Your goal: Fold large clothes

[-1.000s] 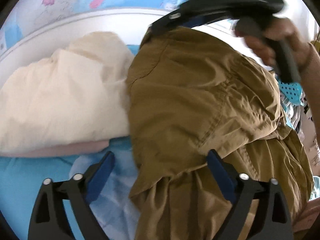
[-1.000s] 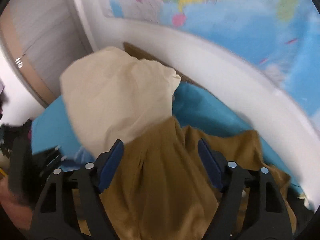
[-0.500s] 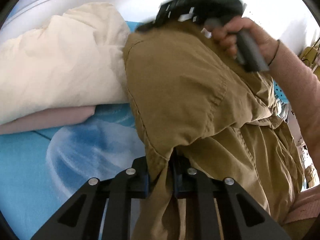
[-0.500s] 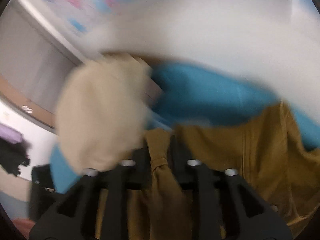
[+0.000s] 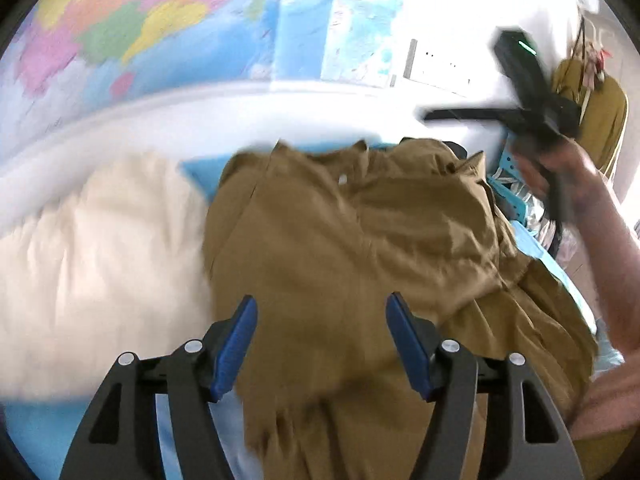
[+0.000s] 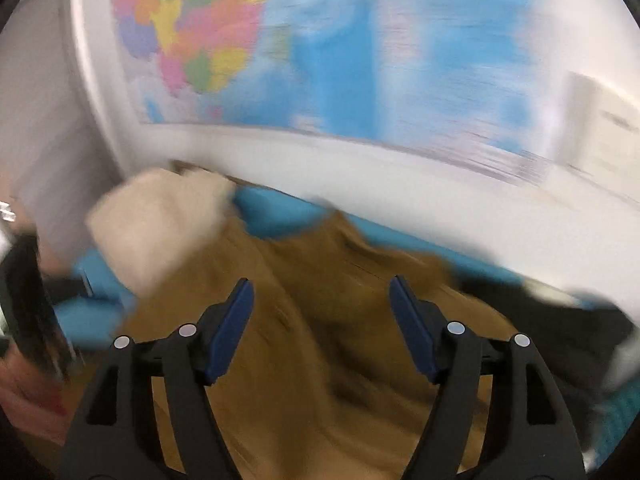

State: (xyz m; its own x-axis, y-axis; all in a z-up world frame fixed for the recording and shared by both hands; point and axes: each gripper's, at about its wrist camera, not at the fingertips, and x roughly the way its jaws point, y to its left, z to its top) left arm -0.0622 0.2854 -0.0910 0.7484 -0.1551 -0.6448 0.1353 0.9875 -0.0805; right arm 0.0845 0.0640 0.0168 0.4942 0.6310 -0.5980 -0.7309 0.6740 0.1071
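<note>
A large khaki-brown garment (image 5: 360,248) lies crumpled on the blue sheet (image 5: 196,172). My left gripper (image 5: 322,340) hovers just over its near part. Its jaws are opening, the cloth shows between the blue pads (image 5: 236,344), and neither pad presses on it. The right gripper (image 5: 532,116), blurred and held in a hand (image 5: 560,164), is lifted above the garment's far right end. In the right wrist view the right gripper (image 6: 322,328) is opening too, over the blurred brown garment (image 6: 304,304) and gripping nothing.
A cream pillow or bundle (image 5: 100,248) lies left of the garment, touching it. A white rail (image 5: 160,120) and a wall map (image 5: 160,20) stand behind the bed. Another khaki item (image 5: 600,112) hangs at the far right. Dark clothes (image 6: 560,320) lie at the right.
Half a second ago both grippers were shut on folds of the brown garment. Both have now let go and opened. The right one has swung up and away to the right.
</note>
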